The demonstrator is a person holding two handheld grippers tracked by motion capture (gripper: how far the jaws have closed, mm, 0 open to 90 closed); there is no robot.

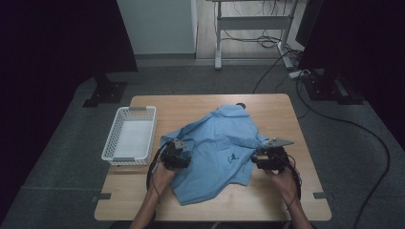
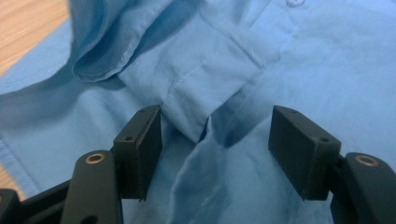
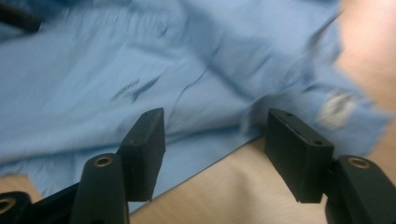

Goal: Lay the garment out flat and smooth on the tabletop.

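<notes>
Basket: a white slatted plastic basket [image 1: 129, 136] stands on the left part of the wooden table [image 1: 286, 191], just left of the shirt and apart from it.
Left gripper: the left gripper [image 1: 177, 153] sits over the shirt's left edge; in the left gripper view [image 2: 215, 154] its jaws stand apart with a ridge of cloth and a stitched placket lying between them, and the pads press on nothing.
Shirt: a light blue shirt [image 1: 217, 148] lies crumpled across the middle of the table, collar end toward the far edge, hem toward the person, a small dark mark on its front; it lies between the two grippers.
Right gripper: the right gripper [image 1: 268, 155] is at the shirt's right edge; in the blurred right gripper view [image 3: 215, 154] its jaws are spread, the shirt's edge and bare table between them, nothing clamped.
</notes>
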